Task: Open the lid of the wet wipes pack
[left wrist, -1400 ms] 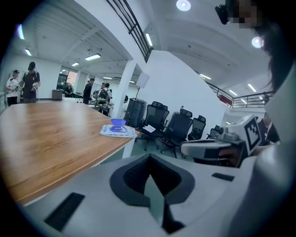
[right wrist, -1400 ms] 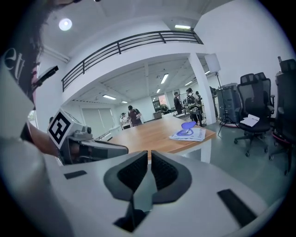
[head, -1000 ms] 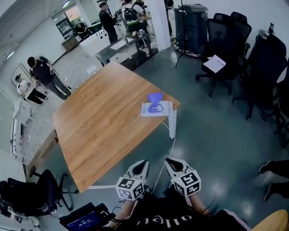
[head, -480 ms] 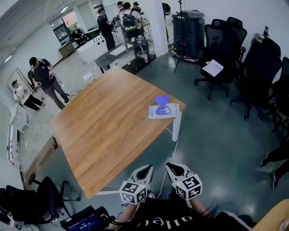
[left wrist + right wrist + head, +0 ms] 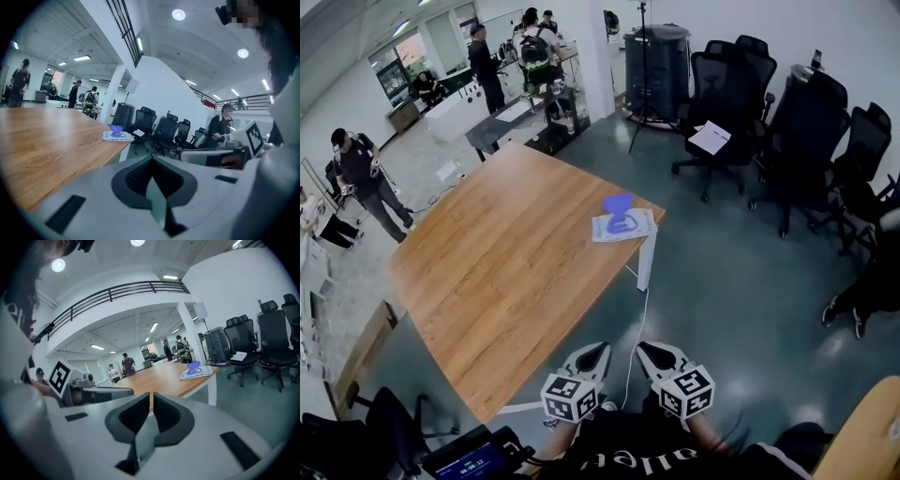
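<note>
The wet wipes pack is flat and white with blue print and lies at the far right corner of the wooden table. Its blue lid stands raised at the pack's far side. Both grippers hang close to my body, well short of the table's near edge. The left gripper and the right gripper are shut and hold nothing. In the left gripper view the pack is small and far beyond the left gripper. The right gripper view shows the pack beyond the right gripper.
Black office chairs stand on the grey floor right of the table, with a white table leg below the pack's corner. Several people stand far off at the left and back. A screen sits near my left side.
The head view has swung, so the table and pack sit slightly lower and more to the left than half a second ago. Both grippers stay shut near my body. The pack has not moved on the table.
</note>
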{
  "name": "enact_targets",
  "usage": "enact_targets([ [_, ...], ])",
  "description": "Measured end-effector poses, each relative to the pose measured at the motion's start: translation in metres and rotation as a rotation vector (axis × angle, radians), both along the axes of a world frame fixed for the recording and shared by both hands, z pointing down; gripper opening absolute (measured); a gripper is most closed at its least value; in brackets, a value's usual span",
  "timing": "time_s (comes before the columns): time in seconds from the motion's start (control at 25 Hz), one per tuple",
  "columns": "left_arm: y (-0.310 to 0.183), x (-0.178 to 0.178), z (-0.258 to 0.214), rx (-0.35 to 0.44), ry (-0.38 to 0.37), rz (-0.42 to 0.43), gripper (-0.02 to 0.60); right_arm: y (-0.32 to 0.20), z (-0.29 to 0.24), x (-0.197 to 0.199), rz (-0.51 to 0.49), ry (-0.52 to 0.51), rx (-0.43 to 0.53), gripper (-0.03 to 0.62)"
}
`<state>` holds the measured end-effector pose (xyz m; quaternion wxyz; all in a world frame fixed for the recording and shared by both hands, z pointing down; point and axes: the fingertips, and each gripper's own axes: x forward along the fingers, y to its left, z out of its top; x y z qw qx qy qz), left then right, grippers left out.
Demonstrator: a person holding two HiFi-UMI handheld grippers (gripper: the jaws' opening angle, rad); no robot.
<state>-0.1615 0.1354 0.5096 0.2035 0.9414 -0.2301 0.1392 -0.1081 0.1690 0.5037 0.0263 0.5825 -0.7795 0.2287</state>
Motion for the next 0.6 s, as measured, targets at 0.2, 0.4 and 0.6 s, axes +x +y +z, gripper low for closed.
enact_targets([
  [0.2,0.008,-0.003,-0.003,-0.001,0.01,0.051,0.002,0.011,-0.002,-0.003,0.052,0.006,-0.002,0.032],
  [0.4,0.012,-0.006,0.0,-0.004,0.017,0.064,0.002,0.014,0.002,-0.009,0.05,0.018,-0.005,0.032],
  [0.6,0.01,-0.01,0.003,-0.007,0.019,0.055,0.002,0.011,0.004,-0.012,0.036,0.026,-0.009,0.032],
])
